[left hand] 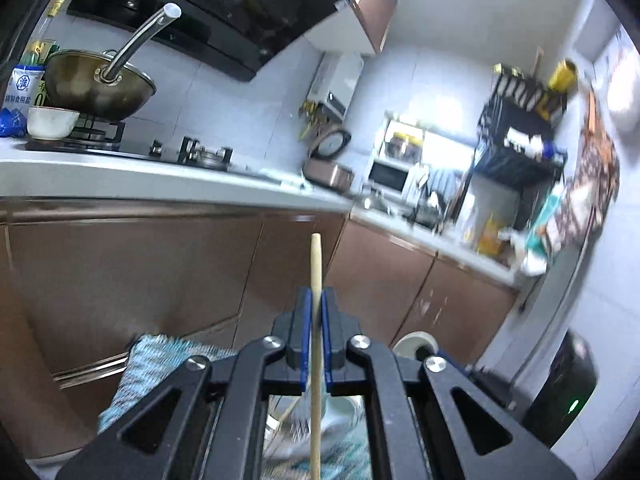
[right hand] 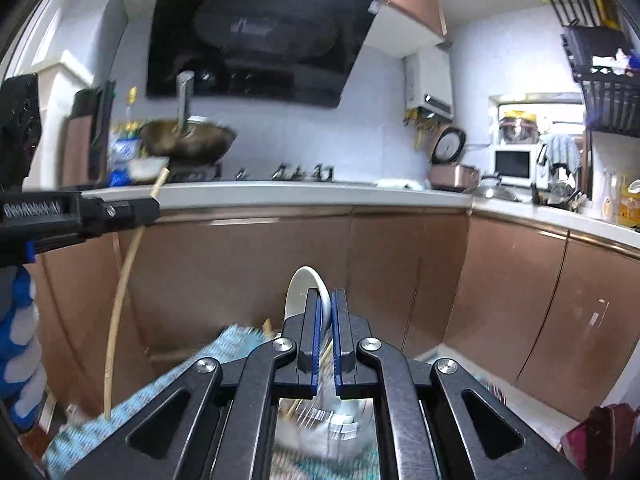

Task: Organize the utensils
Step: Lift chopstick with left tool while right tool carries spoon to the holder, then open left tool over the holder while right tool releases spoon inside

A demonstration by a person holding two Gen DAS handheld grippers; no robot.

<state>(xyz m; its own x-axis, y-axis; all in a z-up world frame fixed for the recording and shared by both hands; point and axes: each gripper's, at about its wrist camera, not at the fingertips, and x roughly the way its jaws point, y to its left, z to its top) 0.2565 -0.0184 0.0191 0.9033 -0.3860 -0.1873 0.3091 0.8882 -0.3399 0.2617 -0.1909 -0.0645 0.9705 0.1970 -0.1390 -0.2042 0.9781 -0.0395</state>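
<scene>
My left gripper is shut on a long wooden chopstick that stands upright between its blue pads. The same chopstick shows in the right wrist view, bowed by the lens, held by the left gripper at the left edge. My right gripper is shut on a white ceramic spoon, whose bowl sticks up above the fingers. Below both grippers a metal bowl with more utensils sits blurred on a teal woven cloth.
Brown cabinet fronts and a white counter face me. A wok and white bowl sit on the stove. A rice cooker, microwave and black rack stand to the right.
</scene>
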